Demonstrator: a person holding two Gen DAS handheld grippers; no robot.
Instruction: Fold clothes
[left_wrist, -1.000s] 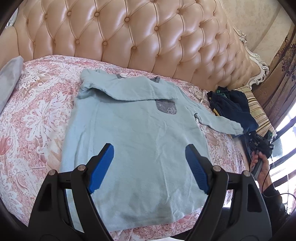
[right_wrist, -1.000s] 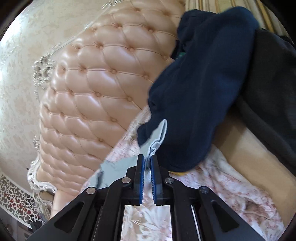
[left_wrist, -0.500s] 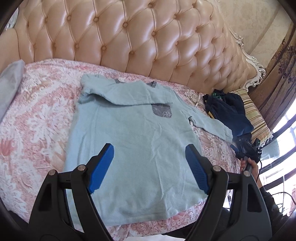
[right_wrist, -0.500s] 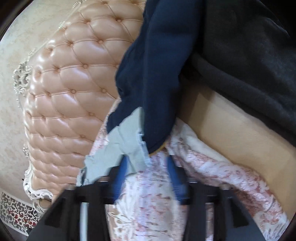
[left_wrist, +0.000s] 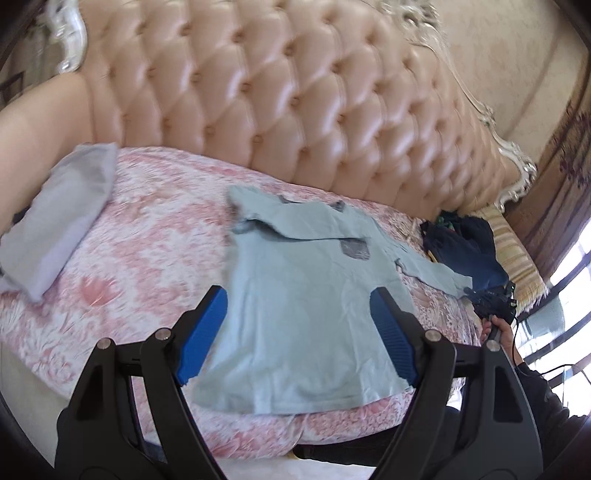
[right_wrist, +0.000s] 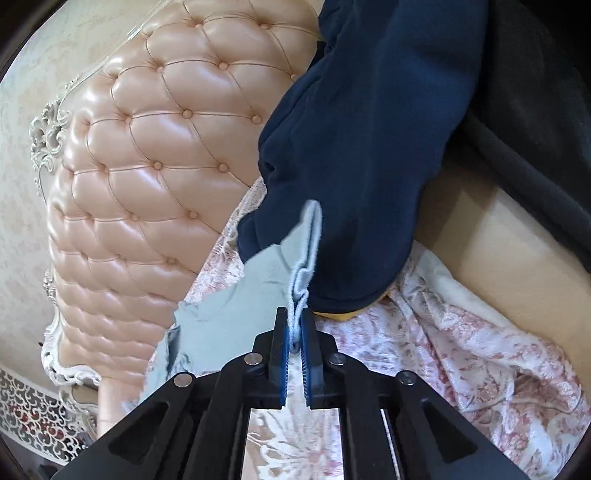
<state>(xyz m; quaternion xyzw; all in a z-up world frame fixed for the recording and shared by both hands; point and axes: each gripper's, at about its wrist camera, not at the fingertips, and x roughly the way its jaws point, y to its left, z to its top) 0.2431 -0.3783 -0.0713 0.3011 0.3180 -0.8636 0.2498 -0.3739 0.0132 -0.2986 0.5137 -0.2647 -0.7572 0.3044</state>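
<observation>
A tufted headboard (left_wrist: 295, 96) backed a bed under a pink floral bedspread (left_wrist: 155, 236). Below the headboard, near mid-bed, the light blue shirt (left_wrist: 310, 306) lay flat, one sleeve already folded across its chest and the other sleeve (left_wrist: 436, 271) stretched toward the dark clothes pile (left_wrist: 465, 243). The right gripper (right_wrist: 294, 334) was clamped on that sleeve's cuff (right_wrist: 308, 240). The left gripper (left_wrist: 295, 332) hung wide and empty above the hem. Judging by this, the second sleeve fold and body folds remained.

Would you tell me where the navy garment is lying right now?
In the left wrist view, the navy garment lies at the bed's right, below the headboard, beside the blue shirt's sleeve.
</observation>
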